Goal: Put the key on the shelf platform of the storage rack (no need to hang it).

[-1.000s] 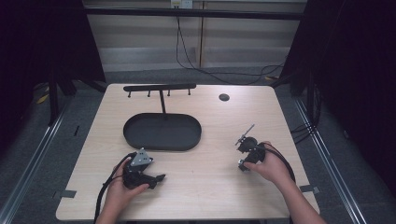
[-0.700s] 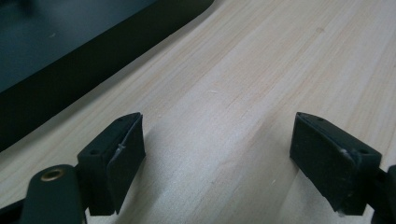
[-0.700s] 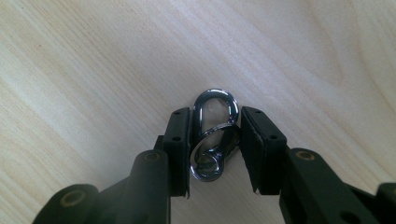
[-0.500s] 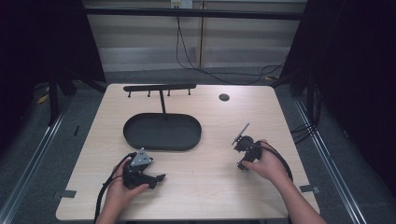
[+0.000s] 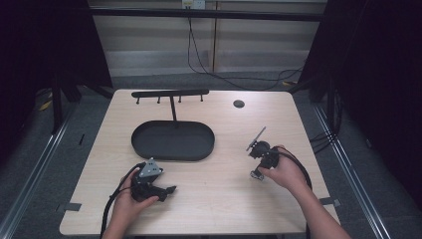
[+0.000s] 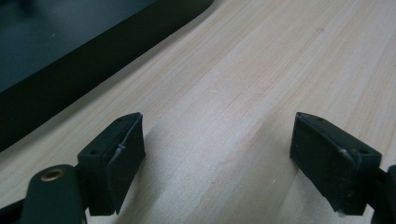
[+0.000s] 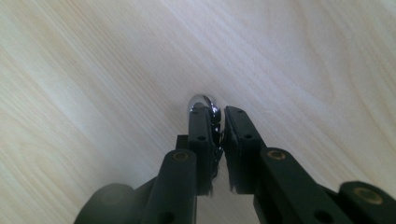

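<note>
- Right gripper view: the right gripper (image 7: 215, 122) points down at the pale wooden table (image 7: 93, 70), and its jaws have just been closing; they now clamp a small shiny metal piece (image 7: 204, 101), whose rounded chrome end pokes out just past the tips.
- What the metal piece is cannot be told from here; it sits right at the table surface, pinched between the two black pads.
- High view: the right gripper (image 5: 258, 172) is on the right half of the table, held in the person's right hand (image 5: 284, 172), well apart from the black oval tray (image 5: 144, 149).
- The left gripper (image 5: 171, 189) rests low near the table's front edge, in the left hand (image 5: 130, 199), just in front of the tray.
- Left gripper view: the left gripper's (image 6: 217, 158) jaws stand wide apart with bare wood between them; the tray's dark wall (image 6: 70, 88) runs across the upper left.
- Behind the tray stands a black T-shaped rack (image 5: 170, 94) with small hooks.
</note>
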### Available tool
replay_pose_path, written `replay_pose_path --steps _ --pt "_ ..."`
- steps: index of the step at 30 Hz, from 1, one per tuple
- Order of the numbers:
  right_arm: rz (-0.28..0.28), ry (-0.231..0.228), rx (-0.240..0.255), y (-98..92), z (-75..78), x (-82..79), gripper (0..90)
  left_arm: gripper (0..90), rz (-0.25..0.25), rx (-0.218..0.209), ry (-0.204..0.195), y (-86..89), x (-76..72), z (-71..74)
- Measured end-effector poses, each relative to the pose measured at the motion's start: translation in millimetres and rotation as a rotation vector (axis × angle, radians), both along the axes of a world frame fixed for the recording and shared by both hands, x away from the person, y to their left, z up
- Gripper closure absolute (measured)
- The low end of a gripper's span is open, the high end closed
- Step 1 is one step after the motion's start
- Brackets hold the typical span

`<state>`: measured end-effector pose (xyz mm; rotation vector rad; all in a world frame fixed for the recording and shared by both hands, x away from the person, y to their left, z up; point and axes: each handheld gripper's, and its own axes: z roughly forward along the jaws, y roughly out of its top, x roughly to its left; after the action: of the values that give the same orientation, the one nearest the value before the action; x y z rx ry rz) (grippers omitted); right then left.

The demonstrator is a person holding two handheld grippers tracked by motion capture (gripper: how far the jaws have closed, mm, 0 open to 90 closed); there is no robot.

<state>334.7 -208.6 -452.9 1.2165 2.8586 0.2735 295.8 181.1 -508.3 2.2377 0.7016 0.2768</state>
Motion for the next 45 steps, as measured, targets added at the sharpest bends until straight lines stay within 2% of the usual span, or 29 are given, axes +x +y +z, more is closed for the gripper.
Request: replay_pose_path --steps 4,6,11,21,45 --pt "0.016 0.011 0.011 1.6 2.9 1.6 82.0 17.6 0.001 0.000 -0.001 0.0 0.0 0.0" --pt "0.019 0.017 -0.006 3.5 2.3 1.9 82.0 17.6 -0.002 0.001 0.000 0.0 0.1 0.0" --pt "0.023 0.007 0.002 4.7 7.7 3.4 82.8 17.6 -0.002 0.001 0.000 0.0 0.1 0.0" --pt "0.037 -0.005 -0.015 8.8 17.6 10.4 82.9 17.6 0.000 -0.002 0.001 -0.1 0.0 -0.1" --pt "0.079 -0.018 -0.027 36.8 38.1 35.0 82.9 17.6 0.000 -0.002 0.001 -0.1 0.0 -0.1"
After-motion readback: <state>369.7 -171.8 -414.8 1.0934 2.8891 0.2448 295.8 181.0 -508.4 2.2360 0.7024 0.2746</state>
